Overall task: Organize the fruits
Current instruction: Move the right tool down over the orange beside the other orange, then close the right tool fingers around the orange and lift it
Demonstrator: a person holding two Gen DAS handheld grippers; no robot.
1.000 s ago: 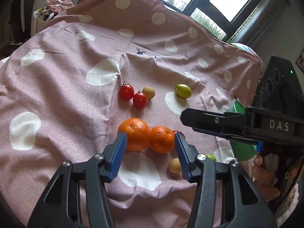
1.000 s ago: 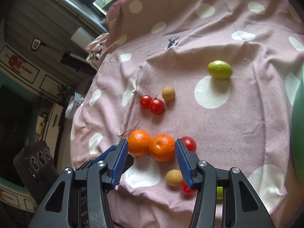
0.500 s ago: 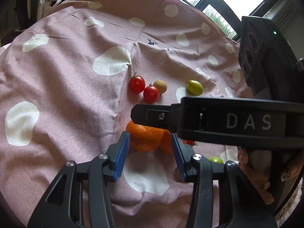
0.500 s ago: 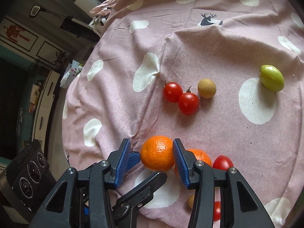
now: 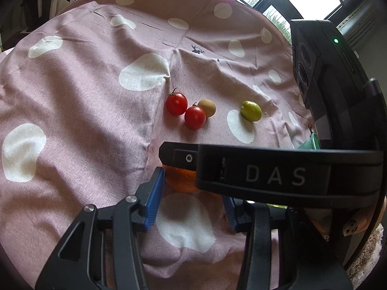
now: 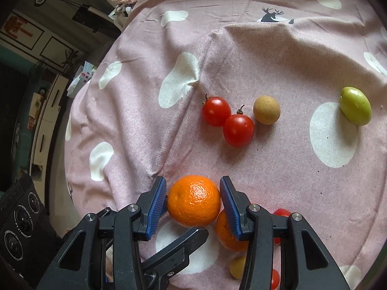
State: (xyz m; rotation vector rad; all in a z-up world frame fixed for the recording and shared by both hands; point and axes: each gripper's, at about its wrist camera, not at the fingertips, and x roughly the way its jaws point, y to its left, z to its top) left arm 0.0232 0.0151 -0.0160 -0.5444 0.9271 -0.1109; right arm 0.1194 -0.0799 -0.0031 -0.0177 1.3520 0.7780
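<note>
The right gripper (image 6: 193,201) clamps the orange (image 6: 194,200) by its sides to lift it from the tomatoes (image 6: 238,130) beyond, while the left gripper (image 5: 191,199) waits open beneath.

Soft window daylight, sharp, fisheye-warped edges

So everything sits on the cloth (image 6: 266,55). Two tomatoes (image 6: 216,111) touch each other mid-cloth, a longan (image 6: 266,109) just right of them, a jujube (image 6: 355,105) well off to the right. Nearer the camera, one orange (image 6: 194,200) sits between the right gripper (image 6: 193,201) fingers, a second orange (image 6: 226,235) touching it behind-right.
</note>
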